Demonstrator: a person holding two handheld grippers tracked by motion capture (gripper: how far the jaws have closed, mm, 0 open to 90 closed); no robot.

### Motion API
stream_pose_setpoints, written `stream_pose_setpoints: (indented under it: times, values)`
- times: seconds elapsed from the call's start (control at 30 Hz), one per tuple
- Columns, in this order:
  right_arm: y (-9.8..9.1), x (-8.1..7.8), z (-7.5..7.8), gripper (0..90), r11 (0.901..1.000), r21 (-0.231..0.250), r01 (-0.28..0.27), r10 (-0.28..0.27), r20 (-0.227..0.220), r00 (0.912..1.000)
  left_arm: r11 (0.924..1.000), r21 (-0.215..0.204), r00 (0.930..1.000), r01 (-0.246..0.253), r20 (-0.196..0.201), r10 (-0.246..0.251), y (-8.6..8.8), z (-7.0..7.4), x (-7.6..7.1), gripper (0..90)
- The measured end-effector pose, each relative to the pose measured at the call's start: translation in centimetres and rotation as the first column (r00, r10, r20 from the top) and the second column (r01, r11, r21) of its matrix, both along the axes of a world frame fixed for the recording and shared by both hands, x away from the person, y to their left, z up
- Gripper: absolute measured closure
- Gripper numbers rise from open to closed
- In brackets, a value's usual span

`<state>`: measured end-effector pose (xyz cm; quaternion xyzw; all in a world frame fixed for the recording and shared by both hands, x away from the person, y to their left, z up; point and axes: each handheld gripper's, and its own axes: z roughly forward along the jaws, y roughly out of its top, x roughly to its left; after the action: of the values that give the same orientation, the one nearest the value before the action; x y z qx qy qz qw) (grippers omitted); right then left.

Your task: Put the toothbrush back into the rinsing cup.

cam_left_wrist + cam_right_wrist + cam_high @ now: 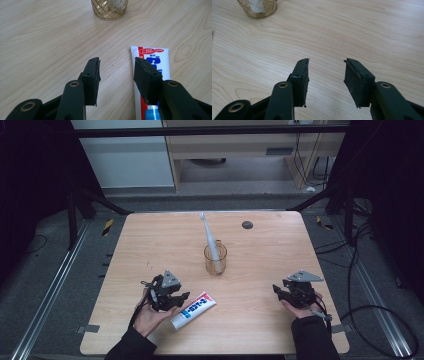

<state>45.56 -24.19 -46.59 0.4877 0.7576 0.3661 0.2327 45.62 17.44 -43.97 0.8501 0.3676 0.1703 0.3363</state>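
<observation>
My left tool (pixel 181 298) stands spread, gripping nothing, beside the white and blue toothpaste tube (pixel 193 309). The tube lies flat near the surface's (pixel 270 270) front edge, long axis diagonal, crimped end toward the far-right corner. My right tool (pixel 276 290) is spread, empty.

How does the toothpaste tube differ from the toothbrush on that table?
The toothpaste tube lies flat on the table, while the toothbrush stands tilted in the wire cup. The tube is wide and flat with red and blue print; the brush is slim and plain pale. The tube lies right by the left gripper, under one of its jaws in that gripper's view; the brush is farther back. Both are mostly white.
</observation>
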Motion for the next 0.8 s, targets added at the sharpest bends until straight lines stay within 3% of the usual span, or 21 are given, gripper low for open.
stream_pose_setpoints:
  times: [0.13, 0.3, 0.53, 0.63, 0.8]
  values:
    - [-0.1, 0.0, 0.0, 53.8, 1.0000, 0.002, 0.004, -0.004, -0.002, 1.0000, 0.9996, -0.016, 0.9997, -0.023, -0.001, 0.023, 0.4, 0.7, -0.2, 47.6]
    - [-0.2, 0.0, 0.0, 53.6, 1.0000, 0.003, 0.006, -0.006, -0.002, 1.0000, 0.9997, -0.022, 0.9999, 0.008, -0.009, -0.009, 0.4, 1.4, -0.5, 43.5]
    - [-0.2, 0.0, 0.1, 53.3, 1.0000, -0.002, 0.009, -0.009, -0.002, 1.0000, 0.9972, 0.010, 0.9959, 0.075, -0.051, -0.074, -0.7, 1.2, -0.8, 35.0]
    - [-0.2, 0.1, 0.1, 53.2, 1.0000, -0.003, 0.007, -0.007, 0.001, 1.0000, 0.9961, 0.025, 0.9935, 0.084, -0.079, -0.082, -1.4, 0.9, -0.8, 31.9]
    - [-0.1, 0.0, 0.1, 52.9, 1.0000, 0.003, 0.004, -0.004, -0.008, 1.0000, 0.9940, 0.047, 0.9916, 0.099, -0.088, -0.095, -2.4, 0.3, -0.7, 27.9]
